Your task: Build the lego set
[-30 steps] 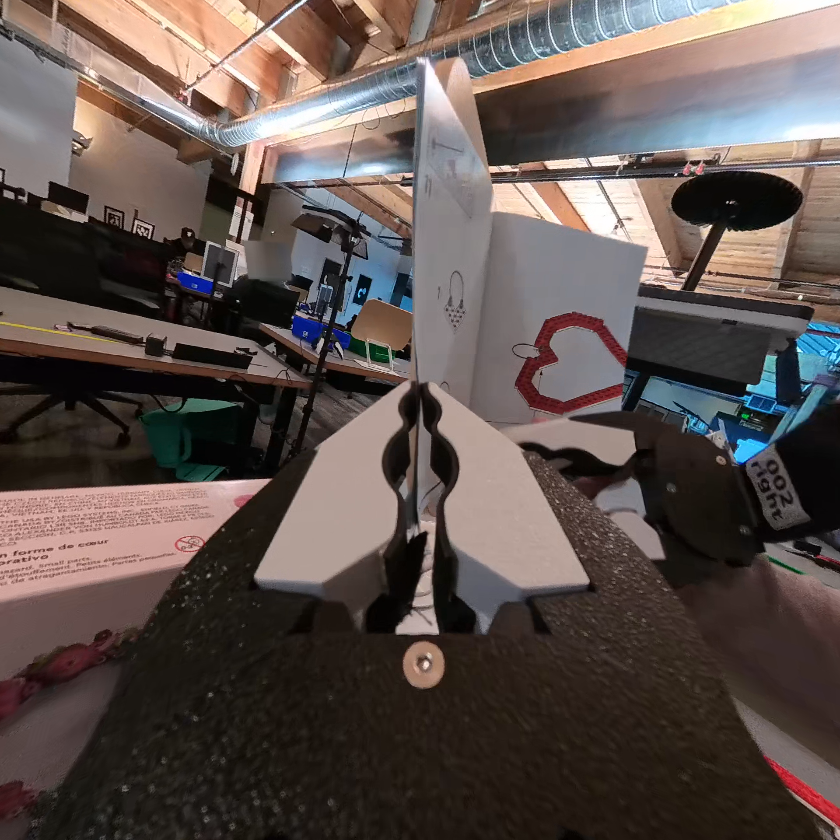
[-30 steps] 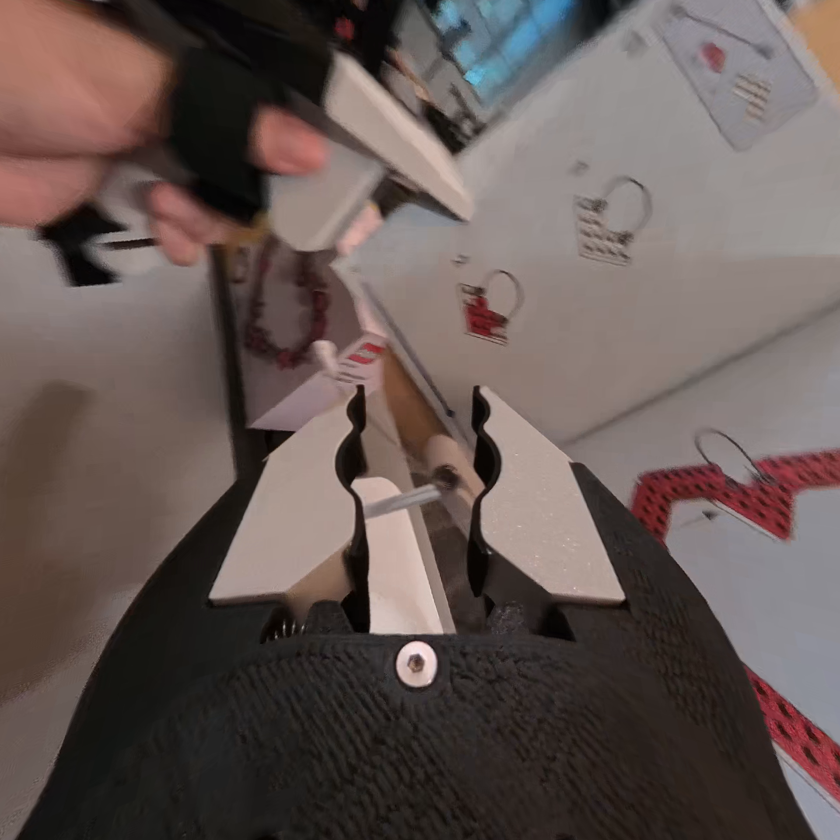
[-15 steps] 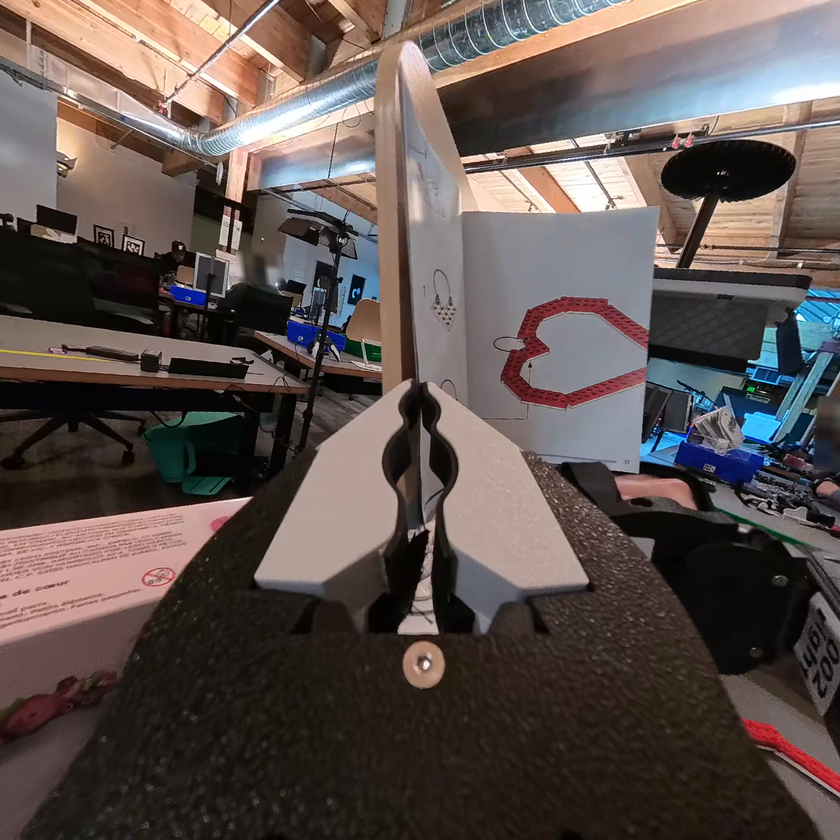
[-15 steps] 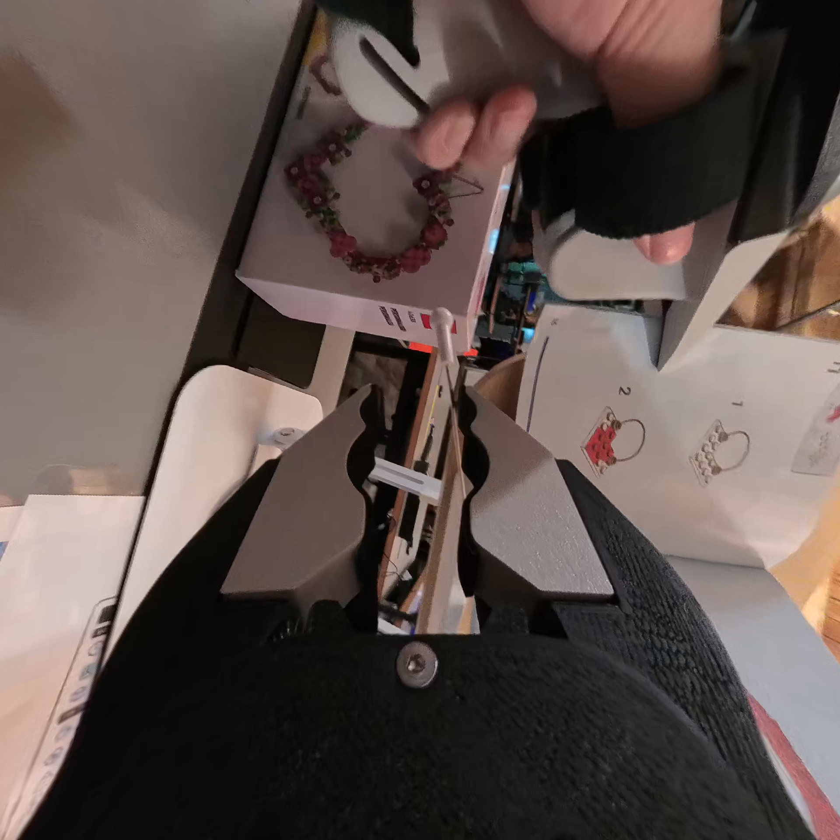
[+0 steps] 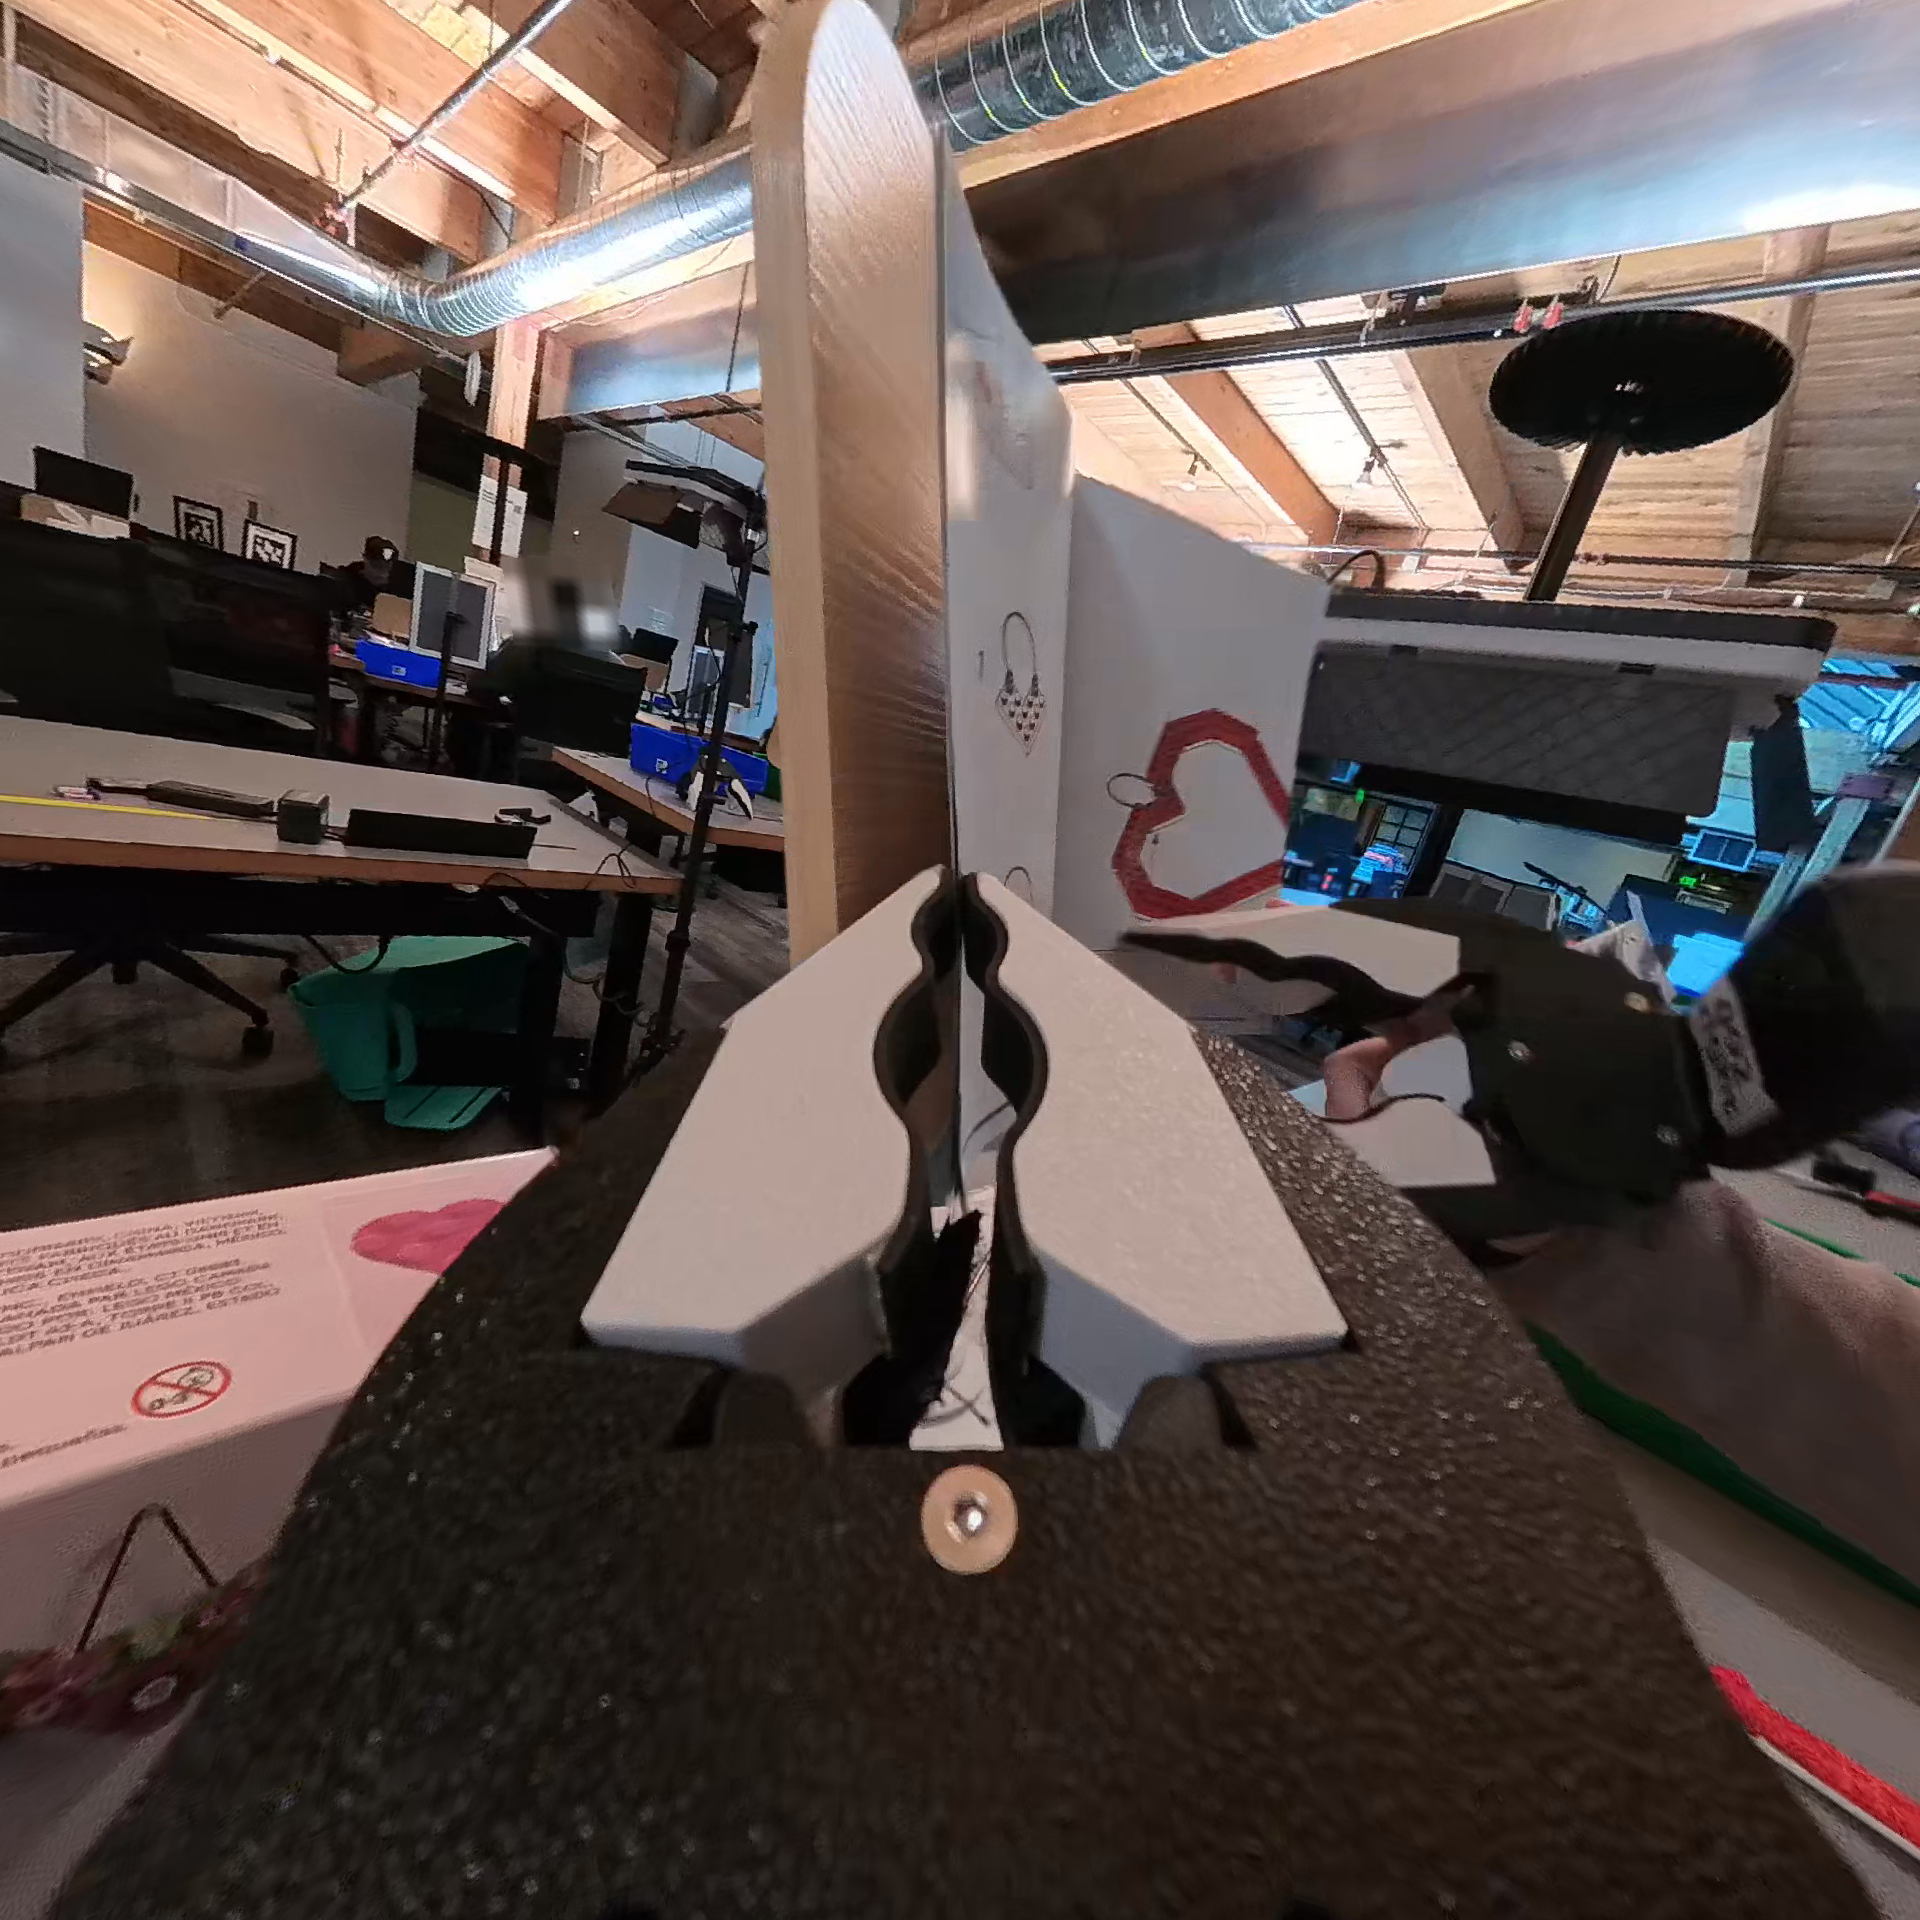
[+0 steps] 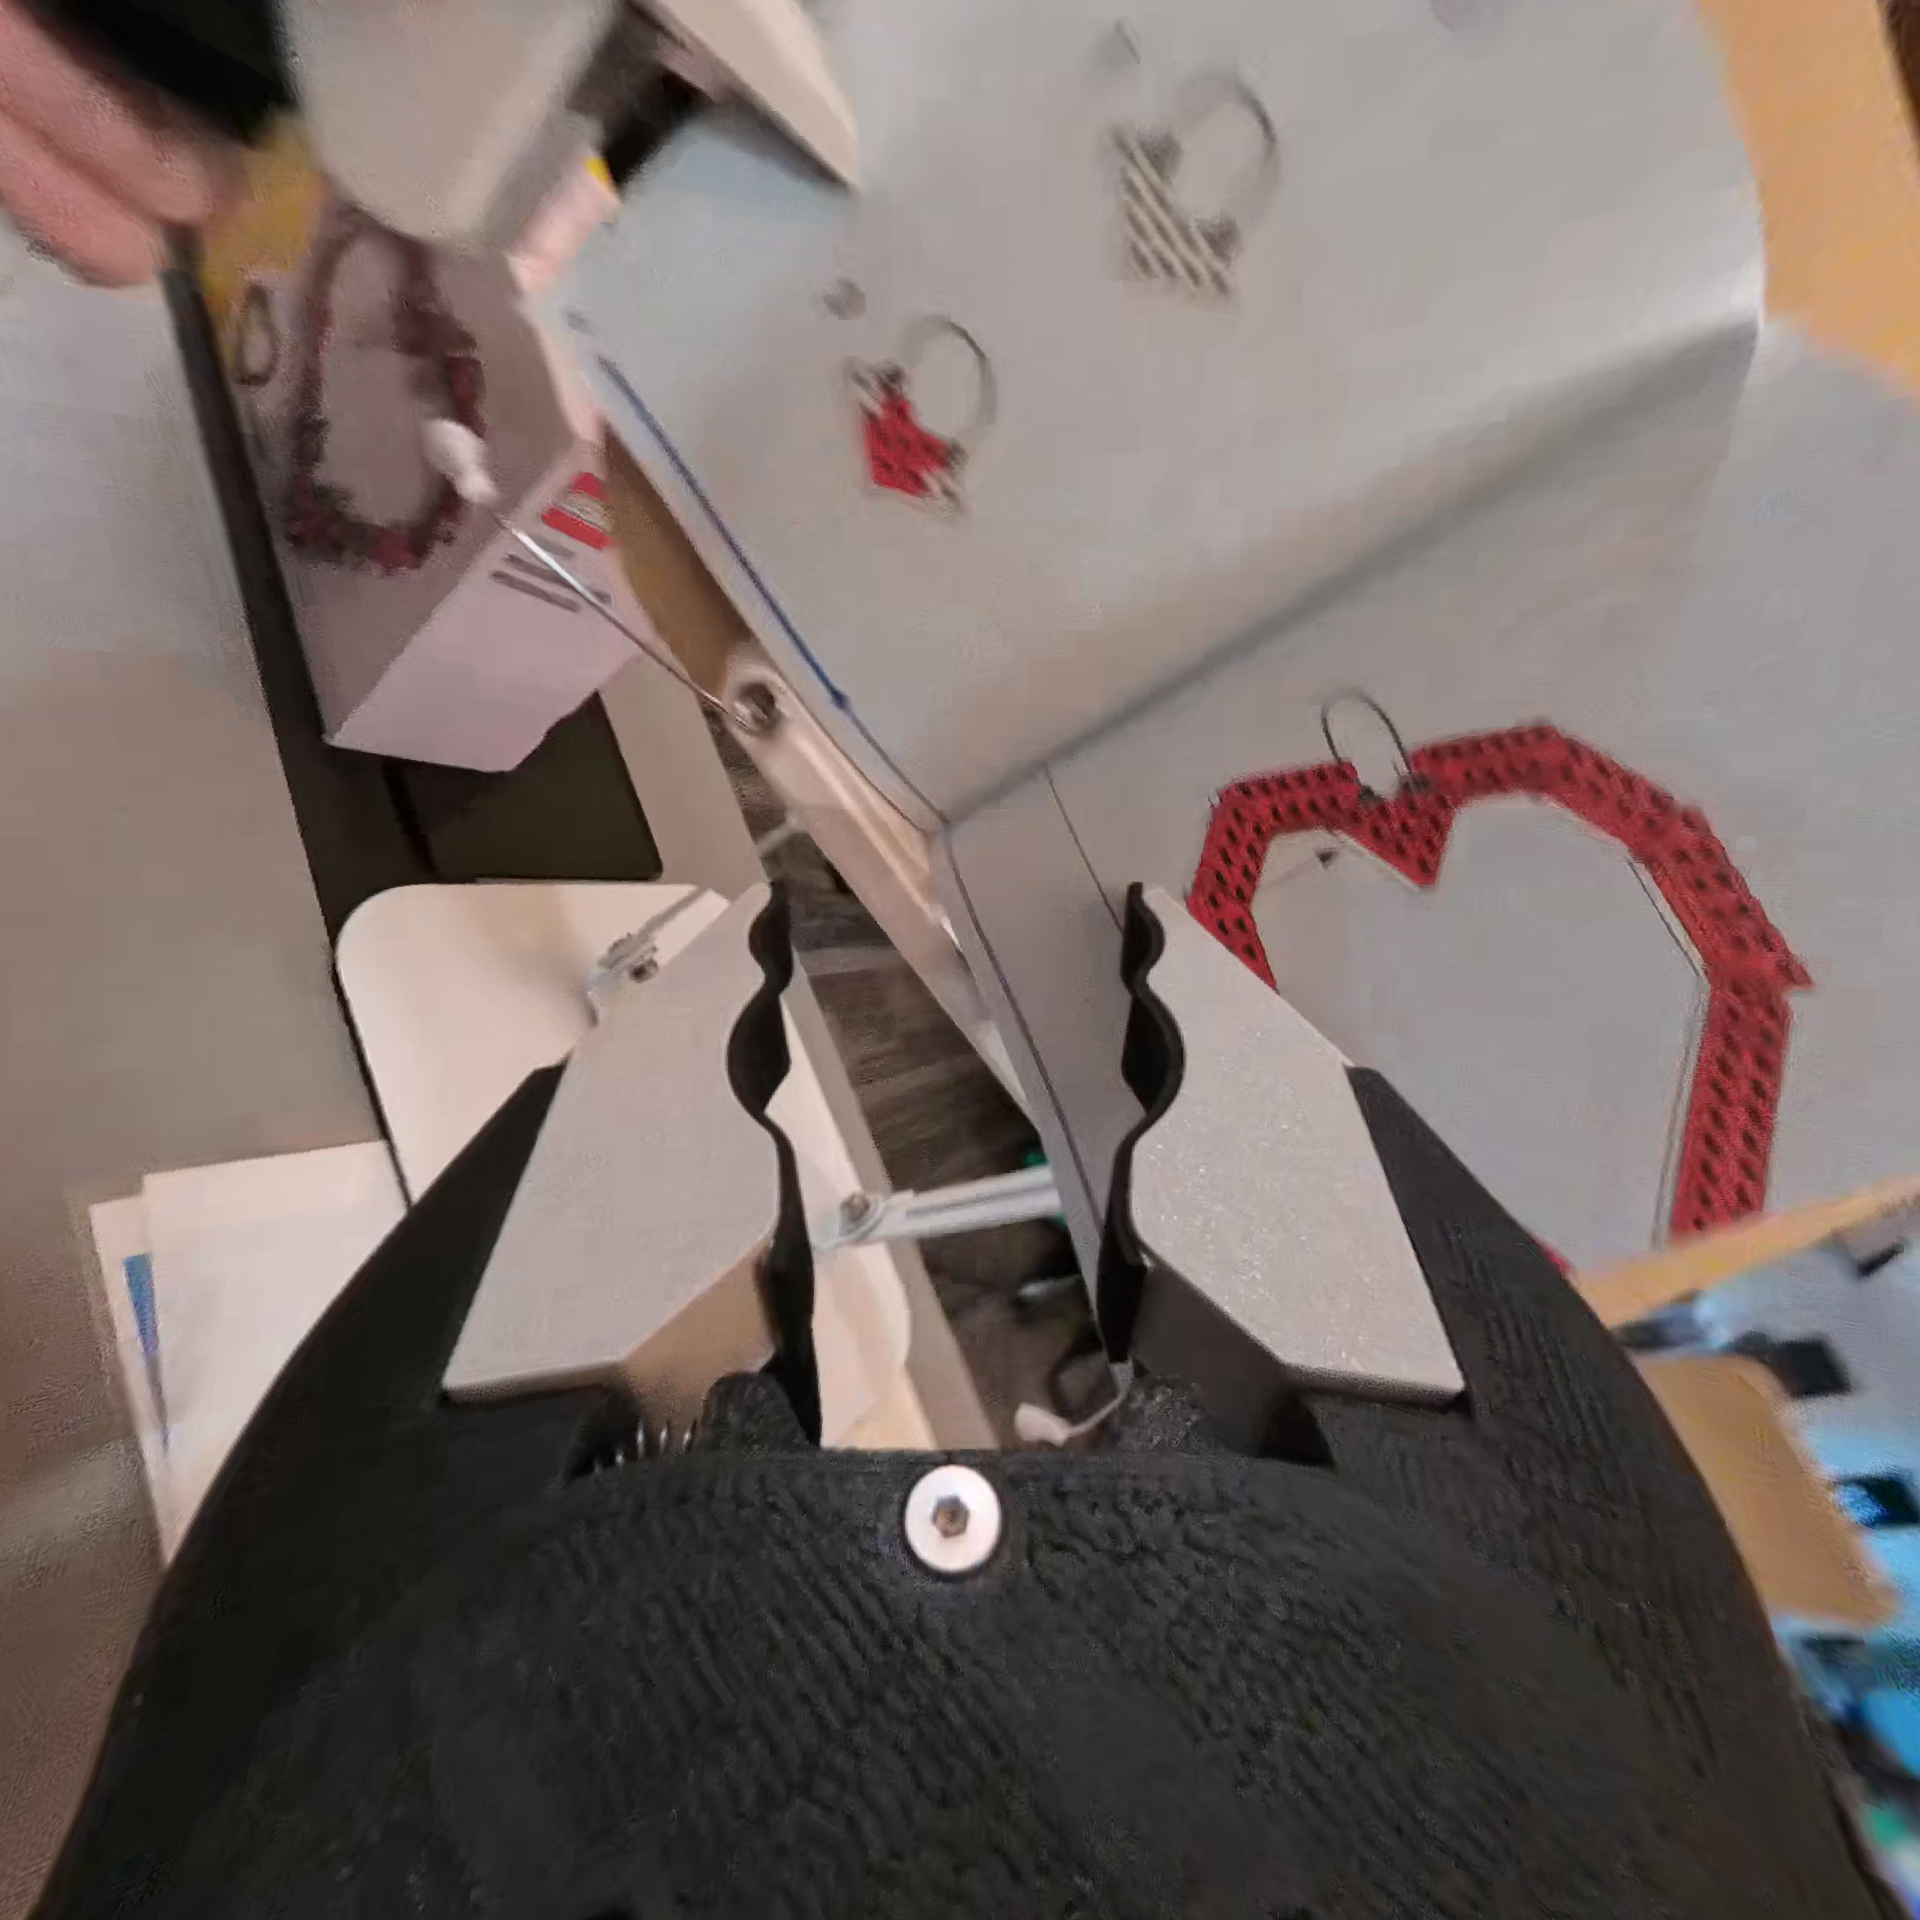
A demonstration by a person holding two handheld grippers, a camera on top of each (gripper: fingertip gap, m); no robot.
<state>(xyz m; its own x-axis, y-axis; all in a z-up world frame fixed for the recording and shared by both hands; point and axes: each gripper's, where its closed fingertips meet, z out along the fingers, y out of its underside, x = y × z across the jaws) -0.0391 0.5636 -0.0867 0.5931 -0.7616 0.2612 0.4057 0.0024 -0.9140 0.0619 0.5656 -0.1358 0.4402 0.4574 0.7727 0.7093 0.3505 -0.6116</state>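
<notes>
My left gripper (image 5: 958, 883) is shut on the bottom edge of a folded white instruction sheet (image 5: 1008, 582) and holds it upright, edge-on to the camera. One page shows a red heart drawing (image 5: 1205, 821). My right gripper (image 6: 951, 904) is open and empty, pointing at the sheet (image 6: 1247, 468) near its fold, with the red heart drawing (image 6: 1714, 935) to the right. It also shows in the left wrist view (image 5: 1226, 997), just right of the sheet. The white and pink Lego box (image 5: 208, 1330) lies at the lower left, and also shows in the right wrist view (image 6: 447, 644).
A hand (image 6: 73, 187) and the blurred left gripper (image 6: 582, 94) are at the top left. A white rounded panel (image 6: 468, 987) and papers (image 6: 260, 1247) lie below the box. Work tables (image 5: 312, 842) and a dark panel on a stand (image 5: 1558, 727) stand behind.
My right gripper has opened wider and swung back up to the sheet's fold. My left gripper keeps its hold, and the sheet has turned slightly.
</notes>
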